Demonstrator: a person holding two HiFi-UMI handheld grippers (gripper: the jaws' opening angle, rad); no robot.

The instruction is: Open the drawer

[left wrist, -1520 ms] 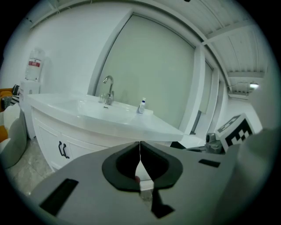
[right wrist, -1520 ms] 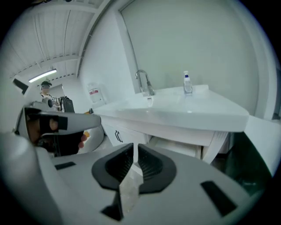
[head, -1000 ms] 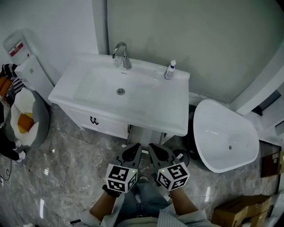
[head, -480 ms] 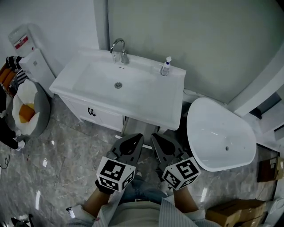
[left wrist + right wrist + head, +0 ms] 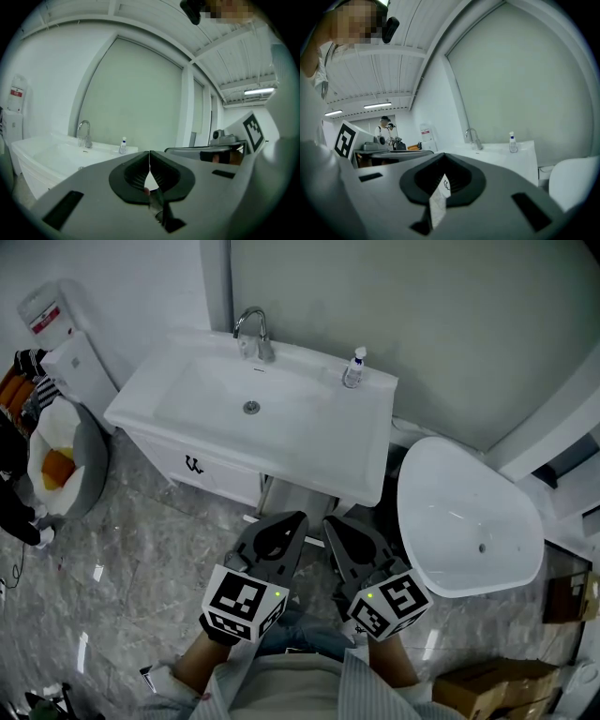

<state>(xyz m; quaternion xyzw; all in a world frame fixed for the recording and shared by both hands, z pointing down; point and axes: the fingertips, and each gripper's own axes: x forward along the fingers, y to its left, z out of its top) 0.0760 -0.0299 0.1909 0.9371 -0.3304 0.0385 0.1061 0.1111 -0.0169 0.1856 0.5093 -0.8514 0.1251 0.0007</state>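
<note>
The drawer sits closed under the sink, its front running along the worktop's long edge, its dark handle ahead and to the left of both claws. The left claw is nearer than the right claw; both are clenched empty, well apart from it
</note>
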